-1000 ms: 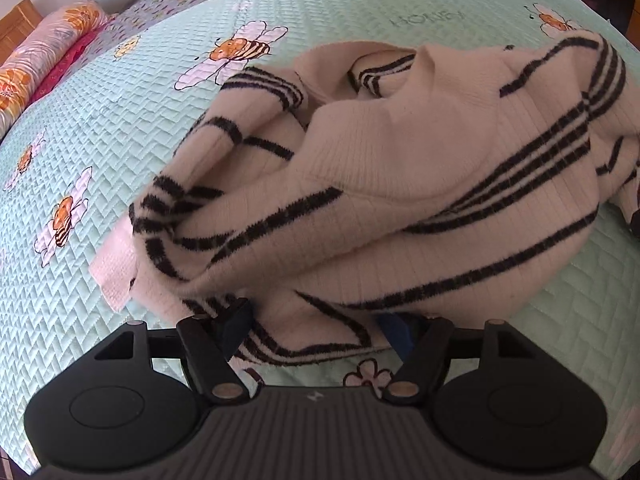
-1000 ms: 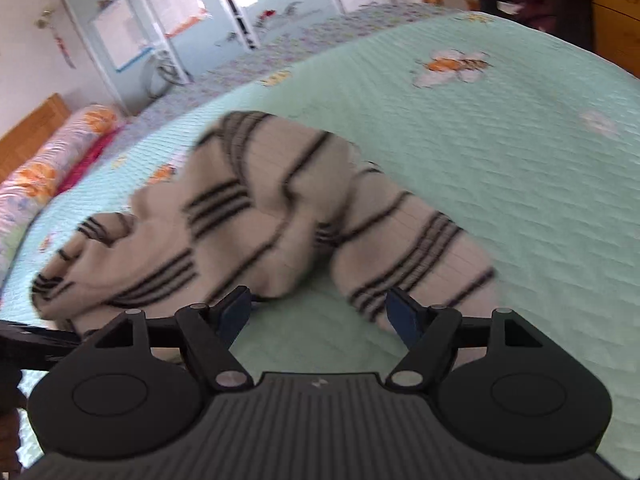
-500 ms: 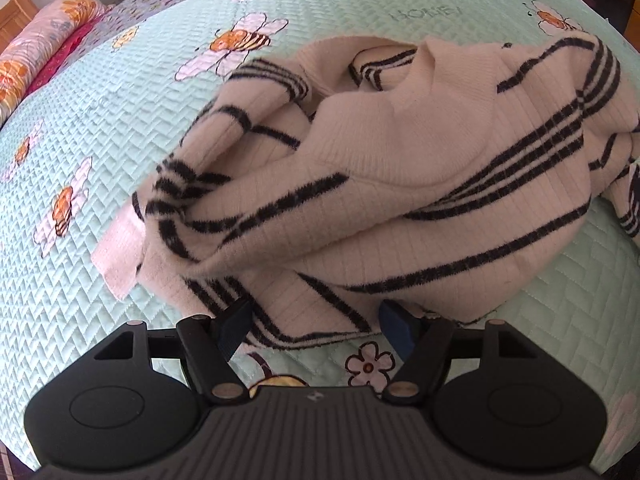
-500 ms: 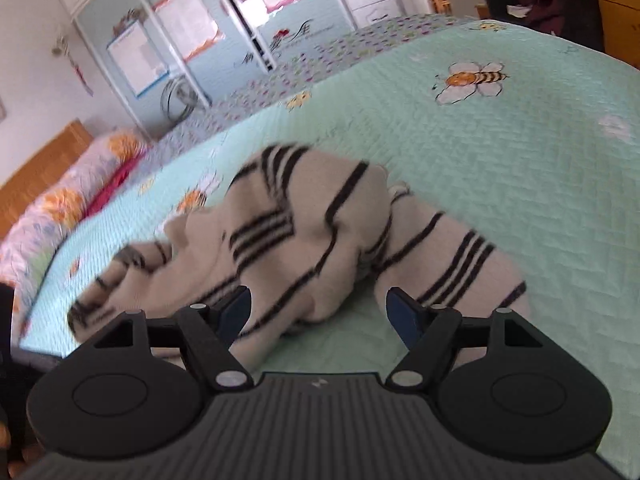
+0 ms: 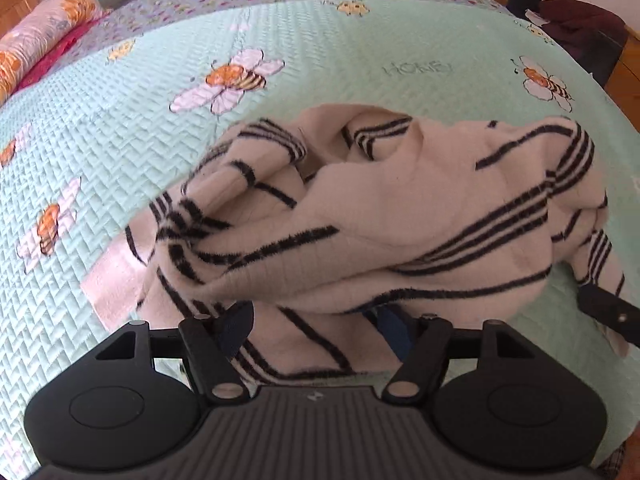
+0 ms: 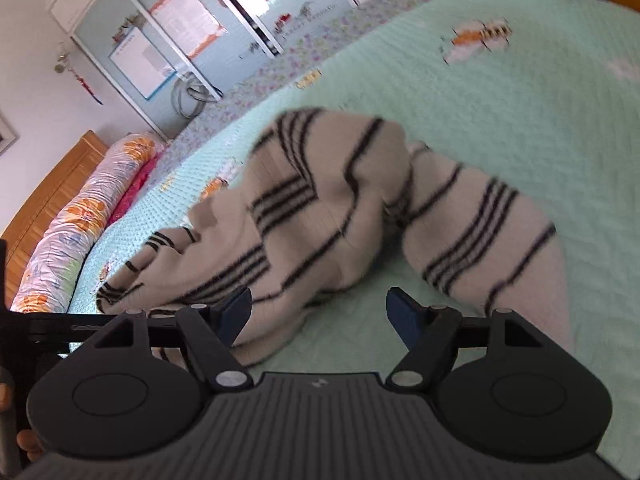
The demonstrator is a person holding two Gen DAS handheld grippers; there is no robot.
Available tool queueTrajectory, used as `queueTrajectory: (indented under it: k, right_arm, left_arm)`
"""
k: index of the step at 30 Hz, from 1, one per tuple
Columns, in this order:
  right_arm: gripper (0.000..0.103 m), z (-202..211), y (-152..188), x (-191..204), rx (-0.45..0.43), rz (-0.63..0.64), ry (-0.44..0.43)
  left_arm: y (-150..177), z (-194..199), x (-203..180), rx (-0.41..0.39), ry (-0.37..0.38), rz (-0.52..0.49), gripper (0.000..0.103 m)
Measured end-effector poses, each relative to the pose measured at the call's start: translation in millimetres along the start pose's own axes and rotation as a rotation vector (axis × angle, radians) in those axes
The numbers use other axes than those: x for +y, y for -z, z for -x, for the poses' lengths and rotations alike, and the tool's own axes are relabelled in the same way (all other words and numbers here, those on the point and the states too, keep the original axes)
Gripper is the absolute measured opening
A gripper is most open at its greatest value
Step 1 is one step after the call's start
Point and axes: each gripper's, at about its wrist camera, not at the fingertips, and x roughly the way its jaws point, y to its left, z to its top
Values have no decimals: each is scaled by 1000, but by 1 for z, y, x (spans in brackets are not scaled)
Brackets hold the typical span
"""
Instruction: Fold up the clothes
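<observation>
You have barely begun: the cream sweater with black stripes [image 5: 400, 216] lies in a crumpled heap on the bed [image 5: 120, 140], on the mint quilted bedspread with bee prints, with no flat panel and no fold to be seen. A sleeve [image 6: 500, 240] trails off to one side in the right wrist view, and a cuff or hem end sticks out at the other side of the heap.

Your left hand-held gripper [image 5: 316, 320] is spread wide with the near edge of the sweater lying between its blue pads, but they do not pinch it. Your right hand-held gripper [image 6: 318, 312] is also spread, holding nothing, with bare bedspread and a little sweater edge in front of it.

All of it is left: you likely need to spread the garment flat, lay out the sleeves, then fold.
</observation>
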Motion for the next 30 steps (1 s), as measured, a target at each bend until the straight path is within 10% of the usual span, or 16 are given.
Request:
queueTrajectory:
  k: [30]
  right_arm:
    - [75, 29, -3, 14, -159, 149, 76]
  left_arm:
    - [-17, -15, -23, -12, -77, -37, 62]
